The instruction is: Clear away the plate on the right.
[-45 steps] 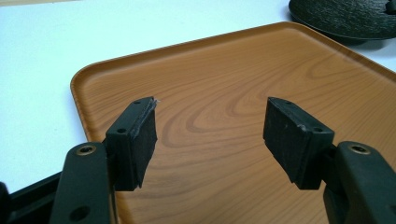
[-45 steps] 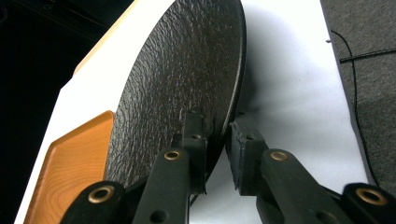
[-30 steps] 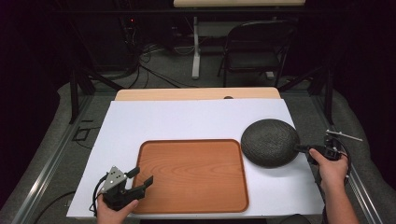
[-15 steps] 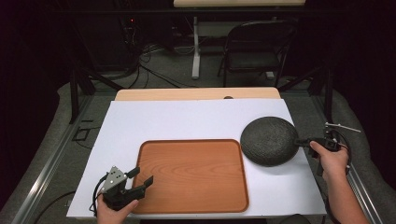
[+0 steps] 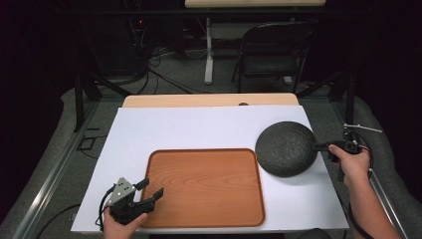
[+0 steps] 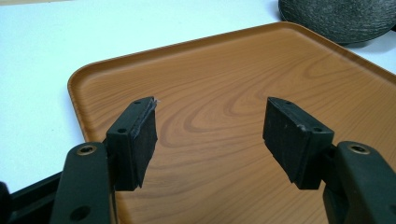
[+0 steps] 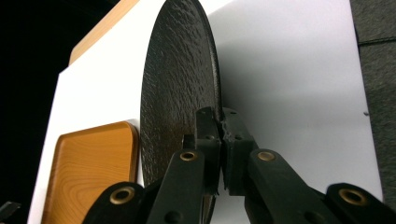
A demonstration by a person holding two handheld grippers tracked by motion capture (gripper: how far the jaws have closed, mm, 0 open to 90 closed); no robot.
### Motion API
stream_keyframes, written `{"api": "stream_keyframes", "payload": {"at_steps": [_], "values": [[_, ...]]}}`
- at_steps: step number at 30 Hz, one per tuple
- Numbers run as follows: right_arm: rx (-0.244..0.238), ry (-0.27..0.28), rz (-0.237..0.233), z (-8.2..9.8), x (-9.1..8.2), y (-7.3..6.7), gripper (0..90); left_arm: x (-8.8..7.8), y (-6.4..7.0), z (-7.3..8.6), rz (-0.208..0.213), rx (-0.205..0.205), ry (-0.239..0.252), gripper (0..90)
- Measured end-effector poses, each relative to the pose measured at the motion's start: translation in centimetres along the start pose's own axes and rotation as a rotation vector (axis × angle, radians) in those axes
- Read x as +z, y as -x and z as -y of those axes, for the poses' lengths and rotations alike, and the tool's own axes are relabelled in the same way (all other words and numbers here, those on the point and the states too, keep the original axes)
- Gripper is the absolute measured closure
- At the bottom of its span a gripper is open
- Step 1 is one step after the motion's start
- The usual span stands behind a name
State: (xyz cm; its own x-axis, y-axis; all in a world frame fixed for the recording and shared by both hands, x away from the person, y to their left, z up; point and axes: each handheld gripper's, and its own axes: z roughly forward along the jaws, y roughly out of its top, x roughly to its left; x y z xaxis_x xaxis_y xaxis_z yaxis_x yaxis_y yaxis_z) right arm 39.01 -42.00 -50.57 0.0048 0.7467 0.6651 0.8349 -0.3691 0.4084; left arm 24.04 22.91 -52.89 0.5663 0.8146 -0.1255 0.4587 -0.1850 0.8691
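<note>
While your right gripper (image 7: 220, 135) pinches the rim of the dark round plate (image 5: 286, 148), that plate sits over the white sheet (image 5: 199, 127) on the desk, just beside the wooden tray (image 5: 204, 186); your left gripper (image 6: 210, 135) hangs spread above the tray's near left corner

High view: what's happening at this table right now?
A person works two handheld grippers over a white-covered table. The right claw is shut on the rim of a dark, textured round plate, holding it raised, as its shadow on the white surface suggests. The plate sits just right of a wooden tray. The left claw hangs open over the tray's near-left corner, gripping nothing. The tray itself is bare.
</note>
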Motion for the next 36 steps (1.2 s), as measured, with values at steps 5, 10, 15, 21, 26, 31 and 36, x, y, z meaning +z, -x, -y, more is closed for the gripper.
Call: {"api": "stream_keyframes", "payload": {"at_steps": [5, 10, 15, 21, 26, 31, 36], "values": [[-0.038, -0.013, 0.033, -0.6, 0.0, -0.9, 86.6, 0.0, 0.0, 0.0, 0.0, 0.0, 0.0, 35.0], [-0.055, -0.022, 0.051, -1.3, 0.1, -1.7, 86.9, 0.0, 0.0, 0.0, -0.001, 0.0, -0.001, 35.1], [-0.115, -0.028, 0.081, -2.1, 0.1, -3.4, 87.2, 0.0, 0.0, 0.0, 0.001, -0.001, -0.001, 35.2], [-0.17, -0.036, 0.116, -2.8, 0.2, -5.2, 87.2, 0.0, -0.1, 0.0, 0.002, -0.001, -0.002, 35.2], [-0.209, -0.042, 0.139, -3.2, 0.3, -6.6, 87.3, 0.0, -0.1, 0.0, 0.005, 0.0, -0.001, 35.2], [-0.251, -0.048, 0.163, -3.5, 0.4, -7.7, 87.3, 0.0, -0.1, 0.0, 0.007, 0.0, 0.001, 35.2], [-0.289, -0.056, 0.183, -3.7, 0.5, -8.9, 87.3, 0.0, -0.1, 0.0, 0.006, -0.001, -0.002, 35.3]]}}
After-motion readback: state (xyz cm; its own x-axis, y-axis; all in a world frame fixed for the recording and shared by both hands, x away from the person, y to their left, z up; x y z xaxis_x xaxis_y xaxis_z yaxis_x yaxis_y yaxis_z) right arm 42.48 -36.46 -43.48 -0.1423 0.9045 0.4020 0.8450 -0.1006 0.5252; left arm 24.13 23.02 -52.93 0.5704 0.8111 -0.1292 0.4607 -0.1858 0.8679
